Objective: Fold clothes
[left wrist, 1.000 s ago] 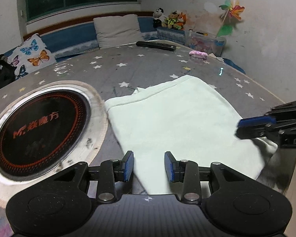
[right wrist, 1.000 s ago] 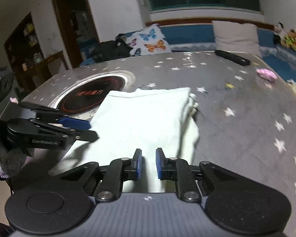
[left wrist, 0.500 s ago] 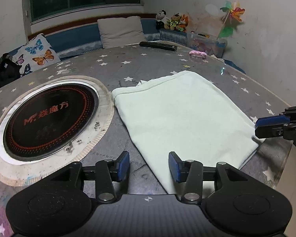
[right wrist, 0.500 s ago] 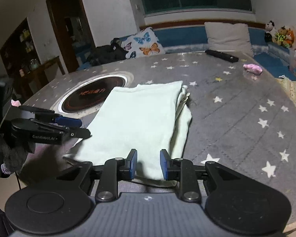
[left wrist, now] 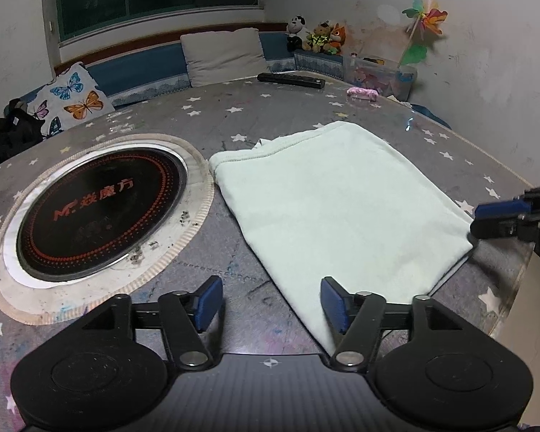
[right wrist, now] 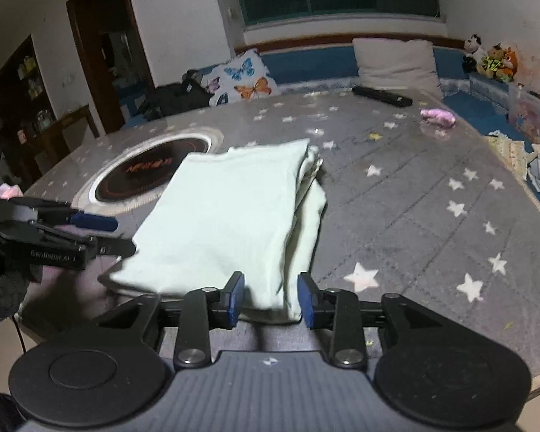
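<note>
The garment (left wrist: 334, 208) is soft matt cloth with a ribbed hem. The table (left wrist: 306, 115) looks like felt under a glossy sheet. The hob (left wrist: 100, 212) is glossy black glass.

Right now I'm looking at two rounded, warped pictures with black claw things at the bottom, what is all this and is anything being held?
Those claws are hand-held grippers: a person holds one in each hand, and each carries a wide-angle camera looking forward along its two blue-tipped fingers, hence the warped edges. One picture comes from the left gripper, the other from the right gripper; each also shows the other gripper at its side. Both stand open and hold nothing. On the grey star-patterned table lies a pale green folded garment, flat, with layered edges visible on one side. Beside it, set into the table, is a round black cooktop. Farther back lie a black remote and a small pink item. The job is folding clothes.
</note>
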Tool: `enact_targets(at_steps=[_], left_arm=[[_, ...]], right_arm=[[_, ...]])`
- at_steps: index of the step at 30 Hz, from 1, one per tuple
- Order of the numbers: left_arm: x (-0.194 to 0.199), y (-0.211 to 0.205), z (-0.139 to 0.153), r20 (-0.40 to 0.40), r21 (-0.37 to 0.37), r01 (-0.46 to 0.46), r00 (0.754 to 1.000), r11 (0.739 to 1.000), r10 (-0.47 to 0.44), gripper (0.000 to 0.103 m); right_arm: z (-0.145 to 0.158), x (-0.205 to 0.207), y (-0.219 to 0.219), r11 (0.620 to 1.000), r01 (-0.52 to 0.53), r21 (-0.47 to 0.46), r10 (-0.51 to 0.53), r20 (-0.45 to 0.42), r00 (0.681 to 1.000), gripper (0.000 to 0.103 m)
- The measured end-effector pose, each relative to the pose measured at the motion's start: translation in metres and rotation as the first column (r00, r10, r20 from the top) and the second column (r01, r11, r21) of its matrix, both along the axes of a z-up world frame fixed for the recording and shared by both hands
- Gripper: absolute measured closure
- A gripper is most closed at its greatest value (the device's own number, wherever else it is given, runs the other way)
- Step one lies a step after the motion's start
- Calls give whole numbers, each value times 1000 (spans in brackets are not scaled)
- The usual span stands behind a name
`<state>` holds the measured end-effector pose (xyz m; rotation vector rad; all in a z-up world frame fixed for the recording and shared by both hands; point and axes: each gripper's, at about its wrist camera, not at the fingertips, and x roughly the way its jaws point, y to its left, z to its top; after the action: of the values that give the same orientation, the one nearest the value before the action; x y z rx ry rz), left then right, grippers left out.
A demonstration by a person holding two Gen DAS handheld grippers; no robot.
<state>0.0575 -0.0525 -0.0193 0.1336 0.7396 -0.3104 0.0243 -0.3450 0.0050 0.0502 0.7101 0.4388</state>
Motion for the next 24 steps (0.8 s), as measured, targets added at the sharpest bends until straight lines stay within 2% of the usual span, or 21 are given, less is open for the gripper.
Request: enact_targets(at_steps=[4, 6, 8, 11, 19, 21, 24], left_arm=[[-4, 3, 4, 9, 2, -5, 1000, 1000, 5, 30], [-6, 2, 4, 11, 10, -4, 1000, 1000, 4, 27], [-8, 2, 3, 10, 17, -6, 1000, 1000, 5, 24], [-9, 2, 3, 11, 27, -7, 1000, 1000, 7, 19], [-12, 0, 4, 22, 35, -16, 1000, 999, 15, 10], [-13, -1, 5, 28, 35, -17, 999, 999, 16, 7], [-15, -2, 7, 36, 35, -20, 999, 999, 19, 5]], right_arm=[[7, 0, -1, 1000, 16, 8, -16, 34, 999, 58], [8, 0, 0, 1000, 21, 7, -21, 44, 999, 51], [8, 1, 2, 1000, 26, 8, -26, 54, 998, 50], [8, 2, 3, 999, 33, 18, -34, 65, 997, 40], [10, 4, 12, 999, 38, 26, -40, 75, 996, 36], [9, 4, 13, 999, 42, 24, -44, 77, 996, 25], [9, 3, 15, 999, 44, 31, -46, 78, 996, 23]])
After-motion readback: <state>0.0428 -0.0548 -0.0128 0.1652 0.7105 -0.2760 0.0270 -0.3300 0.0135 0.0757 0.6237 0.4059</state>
